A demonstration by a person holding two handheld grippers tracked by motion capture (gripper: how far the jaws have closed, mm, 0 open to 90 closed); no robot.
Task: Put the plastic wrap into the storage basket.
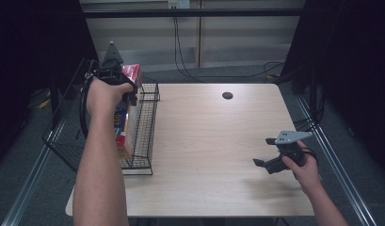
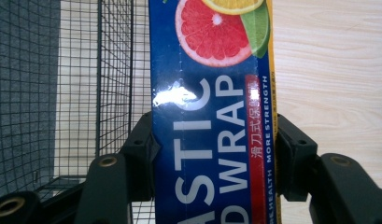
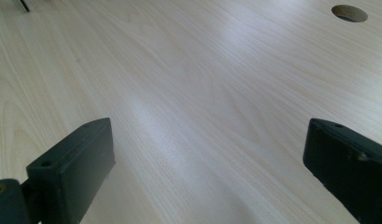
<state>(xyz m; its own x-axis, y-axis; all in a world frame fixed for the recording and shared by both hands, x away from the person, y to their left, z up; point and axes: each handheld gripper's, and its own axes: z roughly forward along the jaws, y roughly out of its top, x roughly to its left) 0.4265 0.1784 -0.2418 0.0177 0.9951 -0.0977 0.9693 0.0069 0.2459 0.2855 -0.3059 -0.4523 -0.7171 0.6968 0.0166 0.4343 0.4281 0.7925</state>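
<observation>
A long blue plastic wrap box (image 2: 212, 116) with citrus slices printed on it stands on end between the black jaws of my left gripper (image 2: 214, 158), whose pads press on both of its narrow sides. From above, the box (image 1: 132, 73) shows a red end, and my left gripper (image 1: 126, 94) holds it over the black wire basket (image 1: 148, 127) at the table's left edge. My right gripper (image 1: 263, 151) hovers low over the table's front right, pointing left. Its jaws (image 3: 207, 158) stand wide apart with only bare wood between them.
The light wooden table (image 1: 204, 141) has a round cable hole (image 1: 227, 95) near its far edge; the hole (image 3: 349, 13) also appears in the right gripper view. The basket's mesh (image 2: 114, 70) hangs past the table's left side over grey floor. Cables run along the back wall.
</observation>
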